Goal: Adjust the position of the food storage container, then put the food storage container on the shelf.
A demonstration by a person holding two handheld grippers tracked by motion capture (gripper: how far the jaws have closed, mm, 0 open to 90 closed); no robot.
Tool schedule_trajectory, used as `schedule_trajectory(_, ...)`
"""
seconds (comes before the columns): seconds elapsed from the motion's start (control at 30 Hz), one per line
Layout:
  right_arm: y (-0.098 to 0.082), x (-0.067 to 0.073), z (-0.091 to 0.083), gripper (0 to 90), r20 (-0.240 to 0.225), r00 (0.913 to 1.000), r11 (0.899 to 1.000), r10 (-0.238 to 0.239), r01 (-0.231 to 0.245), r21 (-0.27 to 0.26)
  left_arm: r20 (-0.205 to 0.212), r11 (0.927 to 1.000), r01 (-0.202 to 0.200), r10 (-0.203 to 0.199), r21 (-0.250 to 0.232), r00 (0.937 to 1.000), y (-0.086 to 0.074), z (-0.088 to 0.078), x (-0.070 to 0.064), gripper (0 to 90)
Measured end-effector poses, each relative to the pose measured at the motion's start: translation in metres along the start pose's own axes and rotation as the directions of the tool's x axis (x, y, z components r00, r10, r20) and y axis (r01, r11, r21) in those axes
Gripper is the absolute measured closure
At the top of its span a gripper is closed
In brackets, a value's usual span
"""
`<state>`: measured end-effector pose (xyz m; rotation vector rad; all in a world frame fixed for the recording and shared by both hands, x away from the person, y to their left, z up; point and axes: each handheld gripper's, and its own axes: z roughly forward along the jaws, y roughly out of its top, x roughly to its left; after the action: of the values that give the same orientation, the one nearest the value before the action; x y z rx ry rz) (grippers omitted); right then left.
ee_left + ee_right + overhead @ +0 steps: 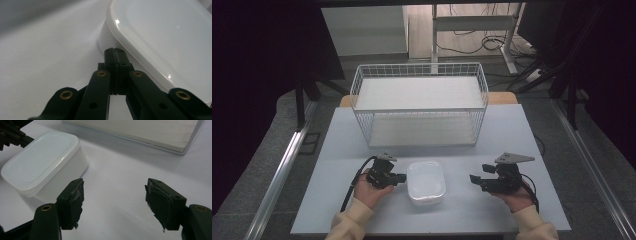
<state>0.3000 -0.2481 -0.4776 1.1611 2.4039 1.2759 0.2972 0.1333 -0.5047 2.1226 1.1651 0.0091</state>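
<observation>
Here the white lidded box sits on the grey table, near the front edge and between the two hands. From above, the left gripper lies just beside the box's left side, tips pointing at it, and the right gripper stands apart from its right side with bare tabletop between. Behind the box, across an open strip of table, stands a white wire basket.

The left gripper view gives what the high view cannot: the jaws are pressed together with nothing between them, and their tips sit right at the box's wall under the lid's rim; whether they touch it I cannot tell. The right gripper view shows its own jaws spread wide, the right gripper with worn black pads and only bare table between them. The box lies ahead and to the left there, clear of the pads, with the closed left gripper at its far end and the base board of the basket across the top.

Open room lies to the right of the box and along the front of the table; the basket closes off the back.
</observation>
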Motion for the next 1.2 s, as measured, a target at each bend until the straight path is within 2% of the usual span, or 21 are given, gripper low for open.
schedule_trajectory(0.17, -0.001, -0.001, 0.0, 30.9, 0.002, 1.0, 1.0, 0.004, -0.004, 0.0, 0.007, 1.0, -0.007, 0.007, 0.002, 0.9999, 0.001, 0.001, 0.001, 90.0)
schedule_trajectory(0.23, -0.001, 0.0, -0.002, 30.9, 0.006, 0.9999, 1.0, 0.008, -0.008, -0.004, -0.044, 0.9997, -0.001, 0.0, -0.024, 0.999, -0.001, -0.012, 0.006, 89.9)
schedule_trajectory(0.3, -0.001, 0.0, -0.003, 30.9, 0.007, 0.9999, 1.0, 0.011, -0.011, -0.007, -0.051, 0.9992, 0.003, -0.005, -0.041, 0.9987, -0.003, -0.023, 0.008, 86.8)
schedule_trajectory(0.33, -0.001, 0.0, -0.003, 30.9, 0.007, 0.9999, 1.0, 0.011, -0.011, -0.007, -0.051, 0.9992, 0.003, -0.005, -0.041, 0.9987, -0.003, -0.023, 0.008, 80.8)
schedule_trajectory(0.37, 0.0, -0.001, -0.003, 30.8, 0.008, 0.9999, 1.0, 0.01, -0.01, -0.01, -0.067, 0.9988, 0.001, -0.004, -0.049, 0.9978, -0.005, -0.029, 0.008, 80.8)
schedule_trajectory(0.4, 0.0, -0.002, -0.003, 30.3, 0.01, 0.9999, 1.0, 0.012, -0.011, -0.013, -0.083, 0.9981, 0.002, -0.007, -0.062, 0.9965, -0.006, -0.033, 0.007, 62.4)
schedule_trajectory(0.43, 0.0, -0.002, -0.003, 30.3, 0.01, 0.9999, 1.0, 0.012, -0.011, -0.013, -0.096, 0.9975, 0.002, -0.008, -0.071, 0.9954, -0.007, -0.037, 0.006, 62.4)
schedule_trajectory(0.5, 0.0, -0.002, -0.003, 29.9, 0.012, 0.9998, 1.0, 0.013, -0.013, -0.013, -0.111, 0.9958, 0.01, -0.02, -0.091, 0.9936, -0.007, -0.045, 0.004, 49.3)
schedule_trajectory(0.57, -0.001, -0.002, -0.003, 29.6, 0.014, 0.9997, 1.0, 0.018, -0.018, -0.015, -0.097, 0.9923, 0.034, -0.046, -0.119, 0.9943, -0.007, -0.053, 0.005, 38.4)
schedule_trajectory(0.67, -0.001, -0.002, -0.005, 29.3, 0.018, 0.9997, 1.0, 0.017, -0.017, -0.019, -0.089, 0.9869, 0.066, -0.079, -0.147, 0.9929, -0.007, -0.06, 0.008, 32.2)
schedule_trajectory(0.93, -0.001, -0.003, -0.006, 29.3, 0.019, 0.9995, 0.999, 0.025, -0.025, -0.024, -0.094, 0.9854, 0.099, -0.112, -0.139, 0.9893, -0.011, -0.061, 0.015, 27.0)
schedule_trajectory(1.0, 0.0, -0.003, -0.006, 29.3, 0.018, 0.9995, 0.999, 0.027, -0.027, -0.025, -0.083, 0.9846, 0.107, -0.119, -0.139, 0.9894, -0.011, -0.061, 0.014, 25.7)
schedule_trajectory(1.03, 0.0, -0.003, -0.005, 29.0, 0.009, 0.9994, 0.999, 0.032, -0.032, -0.028, -0.079, 0.9845, 0.109, -0.121, -0.137, 0.9896, -0.012, -0.062, 0.012, 24.7)
schedule_trajectory(1.07, 0.002, -0.002, -0.005, 28.8, 0.0, 0.9989, 0.998, 0.047, -0.047, -0.031, -0.096, 0.9858, 0.107, -0.12, -0.13, 0.9882, -0.012, -0.063, 0.01, 24.4)
schedule_trajectory(1.13, 0.005, 0.002, -0.005, 29.2, -0.012, 0.9979, 0.998, 0.063, -0.063, -0.027, -0.125, 0.9875, 0.092, -0.108, -0.128, 0.9862, -0.013, -0.064, 0.007, 29.4)
schedule_trajectory(1.17, 0.01, 0.008, -0.003, 29.5, -0.032, 0.9971, 0.997, 0.069, -0.07, -0.025, -0.1, 0.9849, 0.109, -0.123, -0.135, 0.9874, -0.013, -0.065, 0.006, 29.4)
schedule_trajectory(1.2, 0.011, 0.011, -0.002, 29.6, -0.038, 0.9967, 0.997, 0.071, -0.072, -0.023, -0.1, 0.9849, 0.109, -0.123, -0.135, 0.9874, -0.013, -0.065, 0.006, 29.3)
